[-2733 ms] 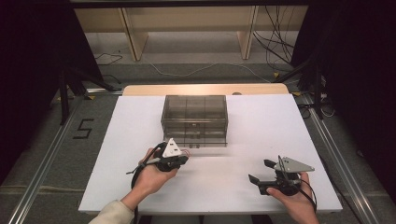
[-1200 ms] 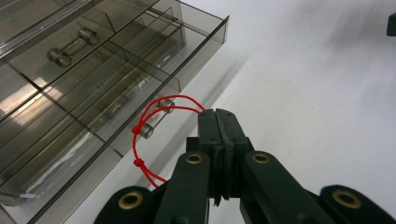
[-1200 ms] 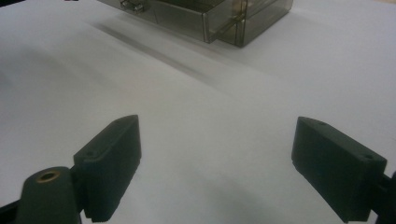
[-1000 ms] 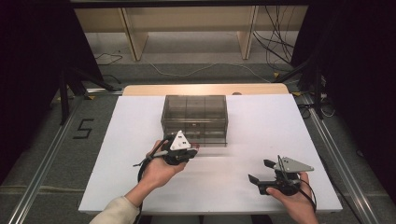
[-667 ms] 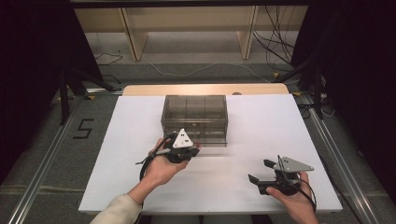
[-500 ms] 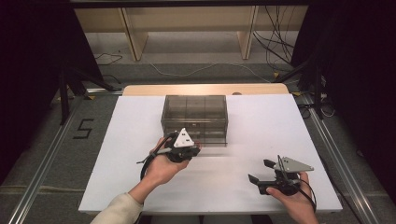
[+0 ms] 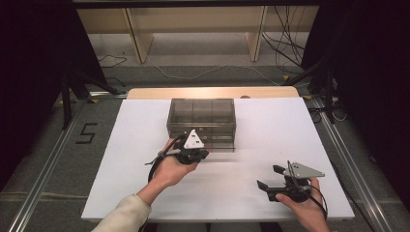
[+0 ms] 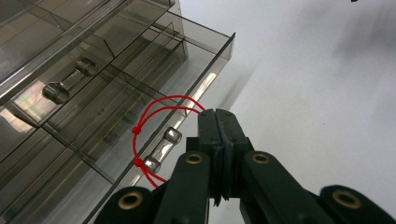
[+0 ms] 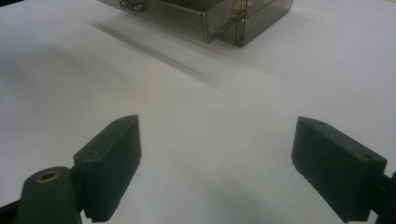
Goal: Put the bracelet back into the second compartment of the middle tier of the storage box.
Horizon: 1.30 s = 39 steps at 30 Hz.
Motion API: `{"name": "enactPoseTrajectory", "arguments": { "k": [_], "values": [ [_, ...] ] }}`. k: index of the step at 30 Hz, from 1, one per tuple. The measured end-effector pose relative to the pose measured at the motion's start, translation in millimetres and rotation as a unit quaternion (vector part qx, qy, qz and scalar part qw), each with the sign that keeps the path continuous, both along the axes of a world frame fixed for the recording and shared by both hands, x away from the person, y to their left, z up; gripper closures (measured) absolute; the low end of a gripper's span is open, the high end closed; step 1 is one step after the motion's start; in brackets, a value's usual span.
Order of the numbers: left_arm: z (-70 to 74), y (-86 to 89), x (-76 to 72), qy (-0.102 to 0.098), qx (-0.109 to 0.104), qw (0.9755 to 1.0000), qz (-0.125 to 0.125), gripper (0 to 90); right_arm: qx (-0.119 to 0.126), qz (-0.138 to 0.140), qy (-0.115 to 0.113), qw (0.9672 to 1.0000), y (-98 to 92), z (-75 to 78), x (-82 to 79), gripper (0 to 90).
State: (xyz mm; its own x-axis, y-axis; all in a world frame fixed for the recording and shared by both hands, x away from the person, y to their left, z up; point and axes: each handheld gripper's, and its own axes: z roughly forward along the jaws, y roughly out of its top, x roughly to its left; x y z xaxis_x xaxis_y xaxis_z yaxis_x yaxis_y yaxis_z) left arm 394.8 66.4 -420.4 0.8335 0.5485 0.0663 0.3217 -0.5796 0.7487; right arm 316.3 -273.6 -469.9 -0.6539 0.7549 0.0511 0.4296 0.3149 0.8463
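Note:
A smoky clear drawer cabinet [image 7: 201,116] stands mid-table, its bottom drawer [image 8: 154,93] pulled partly out towards me. A red string loop [image 8: 154,109] is tied to that drawer's clear bar handle [image 8: 161,149]. My left gripper [image 7: 207,153] sits right in front of the drawer. In the left gripper view its jaws [image 8: 217,114] are pressed together, with the loop's far end pinched at their tip. My right gripper [image 7: 269,177] rests near the table's front right, apart from the cabinet. Its jaws [image 9: 217,128] stand wide open over bare white tabletop.
The white tabletop [image 7: 270,130] has free room on both sides of the cabinet. A wooden strip [image 7: 212,92] runs along the far edge. Beyond it lie cables on the floor [image 7: 290,53] and wooden shelf legs [image 7: 138,41].
My left hand and gripper have shifted a little up and to the right, closer to the cabinet front. The right gripper has stayed where it was.

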Motion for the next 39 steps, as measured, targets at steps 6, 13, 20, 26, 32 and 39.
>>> {"name": "enactPoseTrajectory", "arguments": {
  "k": [6,13,20,26,32,39],
  "values": [
    [1.5,-1.5,4.4,0.001,0.000,1.0000,0.003,89.7,0.000,0.000,0.000,1.0000,-0.2,0.1,0.0,16.7],
    [1.6,-2.4,9.8,0.003,0.008,1.0000,0.001,89.7,-0.001,-0.003,0.005,1.0000,-0.3,0.5,-0.5,16.7],
    [1.1,-2.7,16.7,0.001,0.012,0.9999,-0.001,89.7,0.001,-0.003,0.005,1.0000,-0.4,0.2,-0.2,16.7],
    [2.7,-3.5,22.8,0.002,0.016,0.9999,0.000,89.7,0.001,-0.002,0.002,1.0000,-0.4,-0.1,0.4,16.7],
    [3.3,-4.5,27.5,0.003,0.018,0.9998,0.000,89.7,0.000,-0.003,0.004,1.0000,-0.7,-0.1,0.3,16.7],
    [2.5,-5.6,33.9,0.010,0.022,0.9997,-0.001,89.7,0.000,-0.003,0.005,1.0000,-0.8,-0.1,0.5,16.7]
  ]
}}
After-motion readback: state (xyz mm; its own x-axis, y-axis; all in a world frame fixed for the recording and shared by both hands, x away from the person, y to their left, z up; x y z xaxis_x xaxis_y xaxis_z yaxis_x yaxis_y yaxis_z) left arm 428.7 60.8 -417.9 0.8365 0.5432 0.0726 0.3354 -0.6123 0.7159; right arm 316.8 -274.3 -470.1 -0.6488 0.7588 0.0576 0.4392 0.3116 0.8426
